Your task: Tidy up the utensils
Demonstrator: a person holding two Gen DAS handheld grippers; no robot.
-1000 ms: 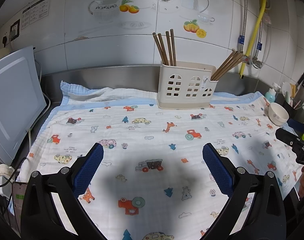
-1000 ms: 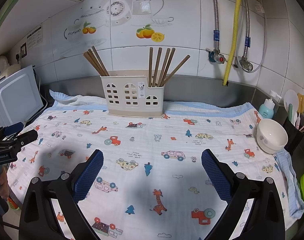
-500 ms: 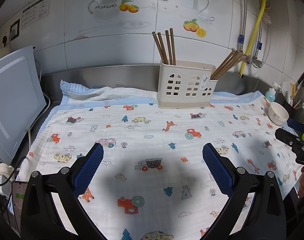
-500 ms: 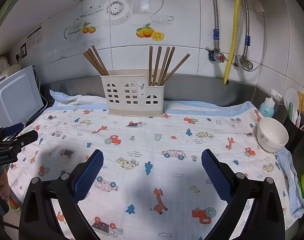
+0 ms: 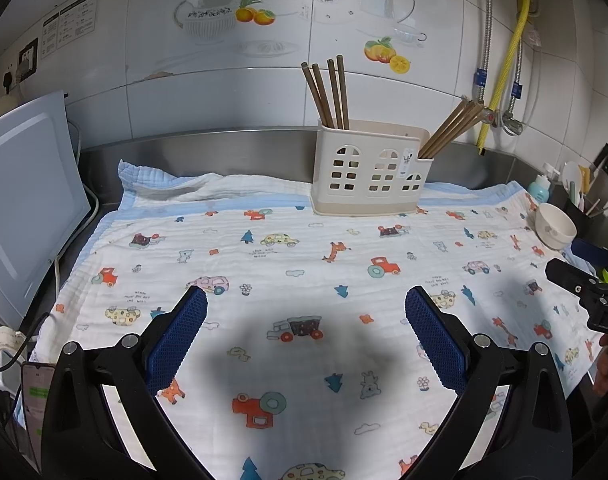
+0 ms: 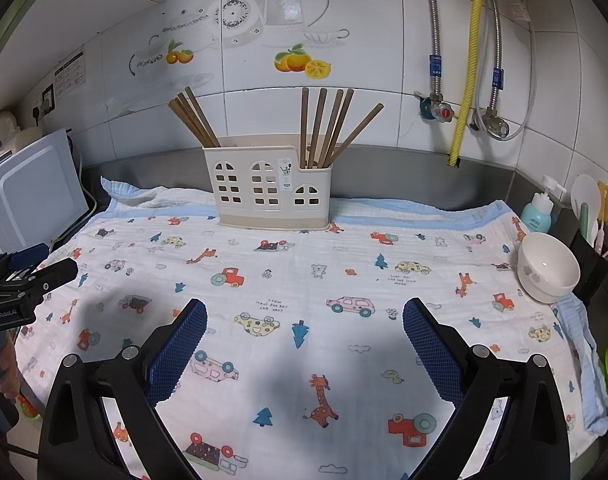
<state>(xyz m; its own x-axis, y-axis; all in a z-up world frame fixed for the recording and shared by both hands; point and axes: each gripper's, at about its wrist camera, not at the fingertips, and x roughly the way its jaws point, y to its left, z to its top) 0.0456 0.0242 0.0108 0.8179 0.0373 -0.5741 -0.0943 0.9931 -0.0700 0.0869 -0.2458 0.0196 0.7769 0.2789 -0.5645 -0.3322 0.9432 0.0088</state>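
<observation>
Both of your grippers hang empty over the cloth (image 6: 344, 264), jaws spread wide: the left gripper (image 5: 306, 336) has only printed fabric between its blue pads (image 5: 175, 336), and the right gripper (image 6: 304, 338) likewise. Nothing lies loose on the cloth near either one; every chopstick is at the far edge, standing in the holder (image 6: 269, 184) against the steel backsplash. From your right jaws the holder sits ahead and slightly left of centre; from your left jaws it is ahead and somewhat right. Neither arm looks clearly nearer. The sticks are split into two bunches. The left bunch (image 6: 193, 118) leans up and to the left from the holder's left end, and the right bunch (image 6: 324, 128) stands nearly upright at the right end, with one stick splayed out to the right. So their long axes run upward, not along the counter: to take any, I judge you would close across the shafts above the rim. The bowl (image 6: 548, 268) sits off to the right of your right jaws, well apart from the holder.
</observation>
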